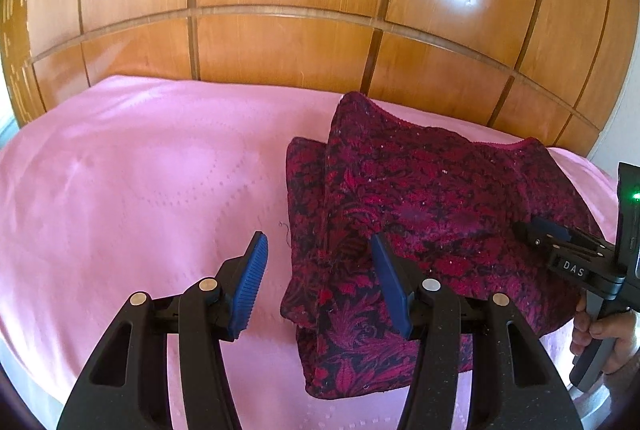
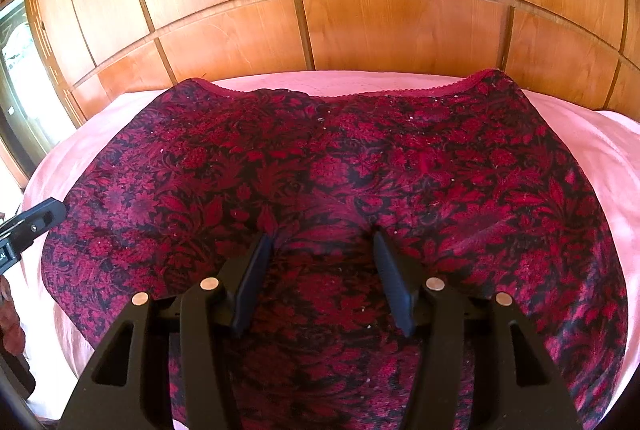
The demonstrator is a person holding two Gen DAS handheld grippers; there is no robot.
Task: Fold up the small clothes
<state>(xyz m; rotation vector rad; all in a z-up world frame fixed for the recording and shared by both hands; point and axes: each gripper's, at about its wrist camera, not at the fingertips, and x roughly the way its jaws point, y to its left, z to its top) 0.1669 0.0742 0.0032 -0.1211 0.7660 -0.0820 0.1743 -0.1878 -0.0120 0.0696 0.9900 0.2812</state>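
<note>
A wood-panelled wall (image 1: 288, 41) backs the pink sheet (image 1: 120, 169). On the left, the left gripper (image 1: 320, 250) hangs with its jaws apart over the near left edge of the red floral garment (image 1: 420, 189), clamping nothing. To the right, the right gripper (image 2: 320, 250) presses its spread tips into the garment's middle, seemingly pinning it. The fold looks half done; next, I'd guess, the left must pinch that edge and carry it across.

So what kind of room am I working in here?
Probably a bedroom: a pink sheet covers a bed-like surface, glossy wooden panels like wardrobe doors stand right behind it, and a red floral garment lies spread for folding.
</note>
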